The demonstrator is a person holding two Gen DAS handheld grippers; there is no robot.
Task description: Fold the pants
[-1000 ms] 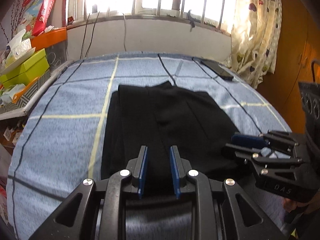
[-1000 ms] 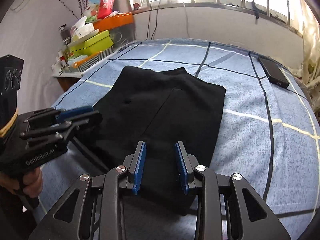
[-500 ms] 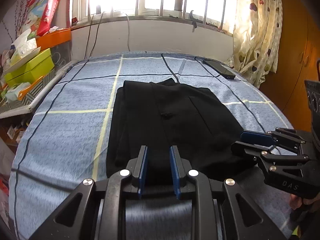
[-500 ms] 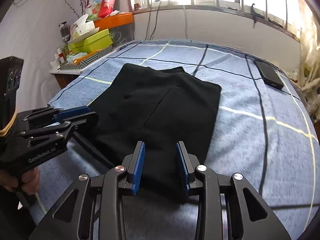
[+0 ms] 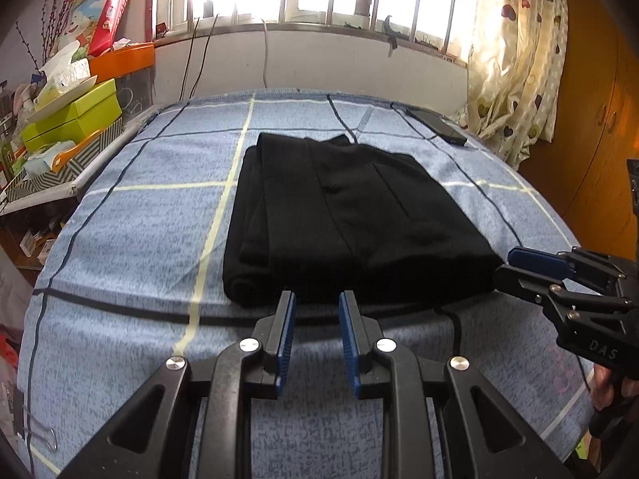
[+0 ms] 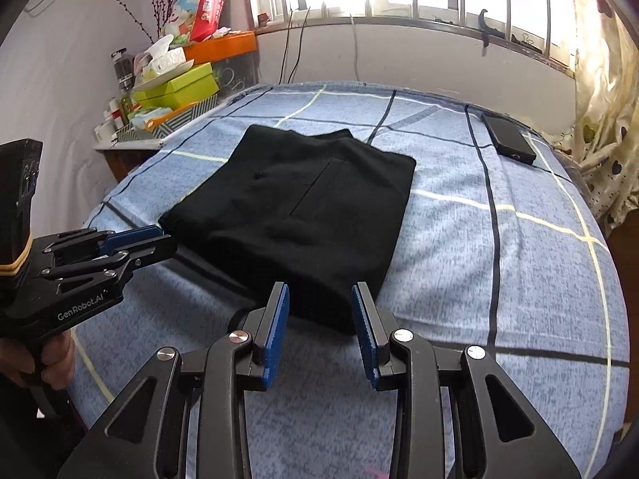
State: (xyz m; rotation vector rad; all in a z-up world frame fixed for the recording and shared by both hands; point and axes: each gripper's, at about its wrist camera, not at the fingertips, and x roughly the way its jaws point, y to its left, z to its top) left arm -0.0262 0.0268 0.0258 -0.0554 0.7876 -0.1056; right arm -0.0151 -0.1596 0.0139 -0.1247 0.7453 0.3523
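Black pants [image 5: 351,219] lie folded into a flat rectangle on the blue checked bed cover [image 5: 131,247]; they also show in the right wrist view [image 6: 303,215]. My left gripper [image 5: 317,299] is open and empty, just short of the near fold edge. My right gripper [image 6: 319,291] is open and empty, its tips at the near right corner of the pants. The right gripper also shows in the left wrist view [image 5: 519,265], beside the pants' near right corner. The left gripper shows in the right wrist view [image 6: 155,239], beside the near left corner.
A black phone [image 6: 509,139] lies on the bed at the far right. A side shelf with green boxes [image 5: 76,115], tissues and an orange tray stands left of the bed. A curtain [image 5: 515,64] and a wooden wardrobe [image 5: 599,99] are on the right.
Both grippers have pulled back toward me and away from the pants. Their tips were over the black cloth and are now at its near edge. The pants lie still.
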